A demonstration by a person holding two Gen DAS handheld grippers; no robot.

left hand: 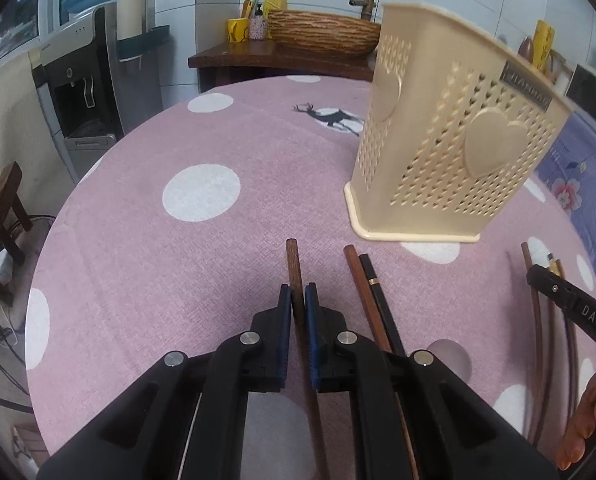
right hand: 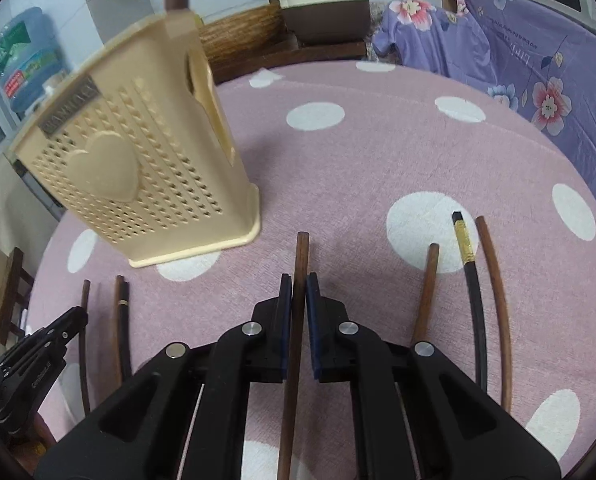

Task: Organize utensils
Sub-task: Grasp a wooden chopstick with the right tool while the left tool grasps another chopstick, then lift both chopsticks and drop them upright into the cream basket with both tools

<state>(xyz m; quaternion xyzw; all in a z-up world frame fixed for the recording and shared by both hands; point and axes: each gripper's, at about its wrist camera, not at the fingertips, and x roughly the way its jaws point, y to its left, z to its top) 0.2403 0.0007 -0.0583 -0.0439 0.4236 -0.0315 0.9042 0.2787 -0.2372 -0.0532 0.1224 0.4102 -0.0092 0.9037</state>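
Several wooden chopsticks lie on a round table with a pink polka-dot cloth [left hand: 145,248]. My left gripper [left hand: 298,300] is shut on a brown chopstick [left hand: 293,260] whose end sticks out past the blue pads. Just right of it lie a brown chopstick [left hand: 358,280] and a black chopstick [left hand: 374,284]. My right gripper [right hand: 298,300] is shut on another brown chopstick [right hand: 301,256]. To its right lie a short brown chopstick [right hand: 428,284], a black gold-banded chopstick [right hand: 470,264] and a long brown chopstick [right hand: 494,280]. A cream perforated utensil holder [left hand: 446,136] [right hand: 137,168] stands upright beyond both grippers.
The right gripper's black body [left hand: 566,300] shows at the left wrist view's right edge, with fingertips of a hand [left hand: 590,420] below it. A water dispenser [left hand: 81,92], a woven basin [left hand: 322,32] on a wooden stand and a purple floral cloth [right hand: 518,60] surround the table.
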